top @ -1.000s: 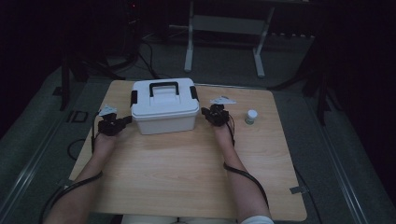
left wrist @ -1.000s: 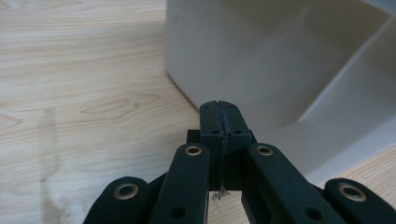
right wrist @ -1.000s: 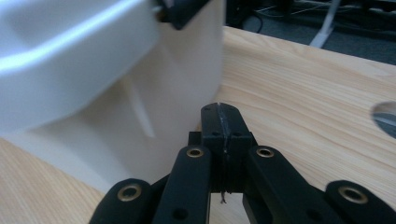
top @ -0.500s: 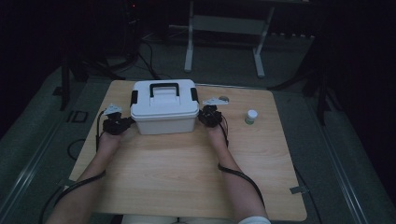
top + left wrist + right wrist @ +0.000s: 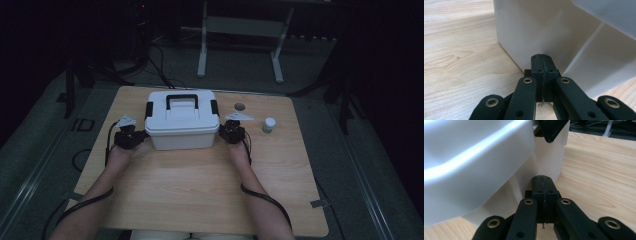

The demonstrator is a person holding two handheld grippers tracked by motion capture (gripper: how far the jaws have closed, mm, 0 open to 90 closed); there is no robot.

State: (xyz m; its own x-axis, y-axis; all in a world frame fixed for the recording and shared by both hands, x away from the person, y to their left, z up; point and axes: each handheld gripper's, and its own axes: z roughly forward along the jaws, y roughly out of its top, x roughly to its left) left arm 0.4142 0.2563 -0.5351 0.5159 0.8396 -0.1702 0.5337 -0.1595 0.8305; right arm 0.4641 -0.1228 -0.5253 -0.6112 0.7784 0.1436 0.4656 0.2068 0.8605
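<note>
i have the white box between my two tongs, near the far edge of the table, a little left of its middle. my left tongs sit at the box's left end and my right tongs at its right end. in both gripper views the jaws are pressed together with nothing between them, tips right up against the box's side walls; whether they actually touch the plastic i cannot tell.

the box looks like hard, smooth plastic: stiff, not fragile, but slippery against closed tips. i cannot see what is inside, so its weight is a guess; the shell alone should be light. pushing in from both ends may slide or squeeze it, though i judge a lift that way would slip. the better hold is the black handle on the lid, or under the lid's overhanging rim, which juts out above my tips in the right gripper view.

its long axis runs left to right, parallel to the table's far edge. the lid faces up, the handle lies along that same axis, and a black latch sits at each end.

a small white jar stands well apart toward the right edge.
</note>
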